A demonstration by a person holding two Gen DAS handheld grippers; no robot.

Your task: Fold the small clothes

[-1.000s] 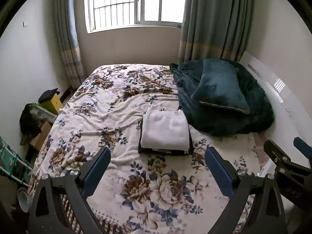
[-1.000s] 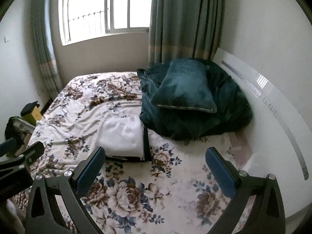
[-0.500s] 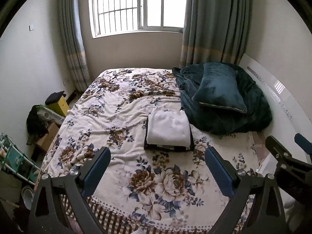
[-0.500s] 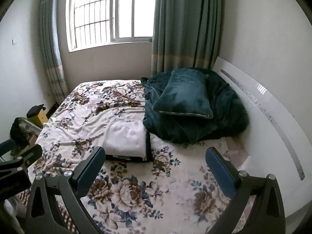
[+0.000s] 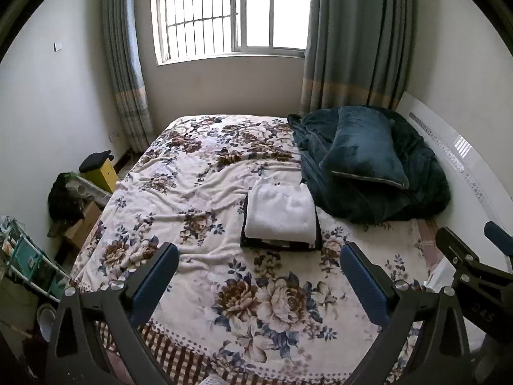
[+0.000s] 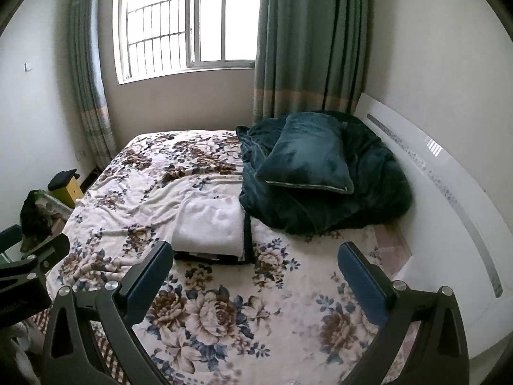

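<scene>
A folded white cloth lies on top of a folded dark garment in the middle of the floral bedspread. The stack also shows in the right wrist view. My left gripper is open and empty, held well back above the foot of the bed. My right gripper is open and empty, also far back from the stack. The right gripper's side shows at the right edge of the left wrist view.
A dark teal pillow lies on a heaped teal blanket by the white headboard. Boxes, a yellow stool and a rack stand left of the bed. A window with curtains is behind.
Both grippers have drawn back and up from the bed. The folded stack looks smaller and farther. Both stay open and empty.
</scene>
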